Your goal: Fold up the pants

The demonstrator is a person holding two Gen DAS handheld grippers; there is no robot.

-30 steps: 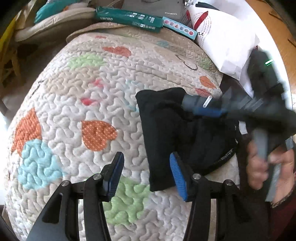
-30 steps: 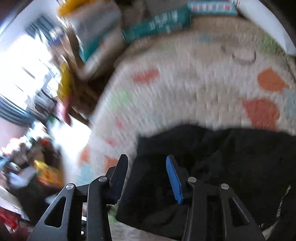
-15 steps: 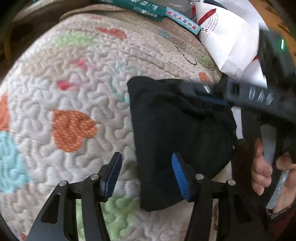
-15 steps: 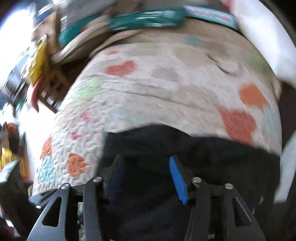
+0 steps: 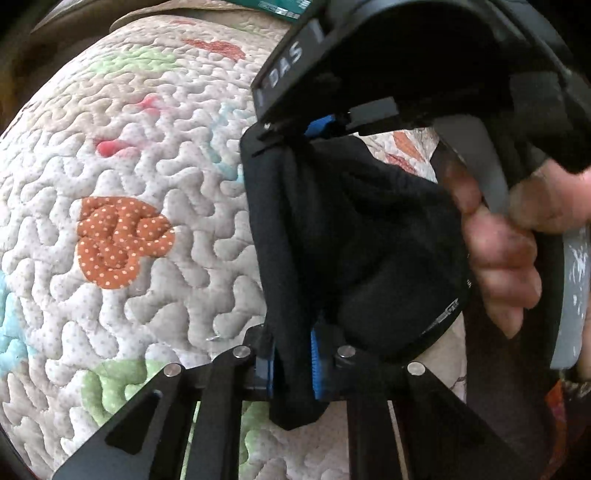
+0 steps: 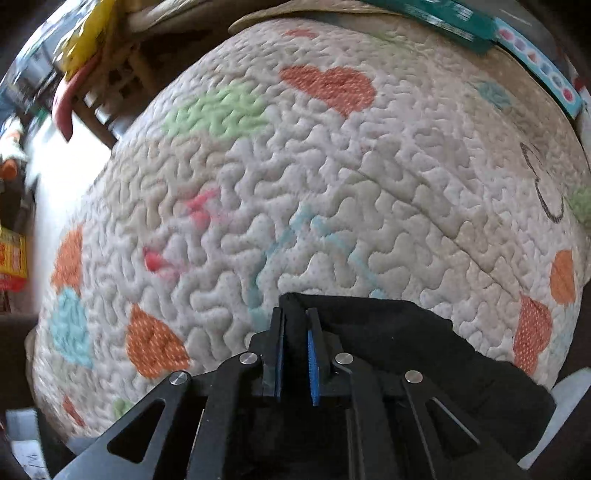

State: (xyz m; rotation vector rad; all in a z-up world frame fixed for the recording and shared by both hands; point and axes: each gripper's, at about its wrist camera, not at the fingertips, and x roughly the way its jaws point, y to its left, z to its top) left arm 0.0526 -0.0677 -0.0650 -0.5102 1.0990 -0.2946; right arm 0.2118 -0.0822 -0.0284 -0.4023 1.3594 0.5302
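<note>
Black pants (image 5: 354,240) lie folded in a small bundle on a quilted heart-pattern cover (image 5: 147,166). My left gripper (image 5: 291,365) is shut on the bundle's near left edge, with black cloth pinched between its blue pads. The right gripper (image 5: 321,127) pinches the far left corner from above, held by a person's hand (image 5: 498,251). In the right wrist view the right gripper (image 6: 295,354) points down; its jaws are closing, and the blue pads press on a fold of the pants (image 6: 406,339). The bundle's right side is hidden behind the hand.
The quilted cover (image 6: 332,184) spreads wide to the left and far side of the pants. Teal boxes (image 6: 443,18) lie along its far edge. A wooden chair (image 6: 122,74) and clutter stand beyond the left edge.
Both grippers were open and now pinch the pants. The left one sank onto the near edge. The right one swung over to the far left corner and turned downward.
</note>
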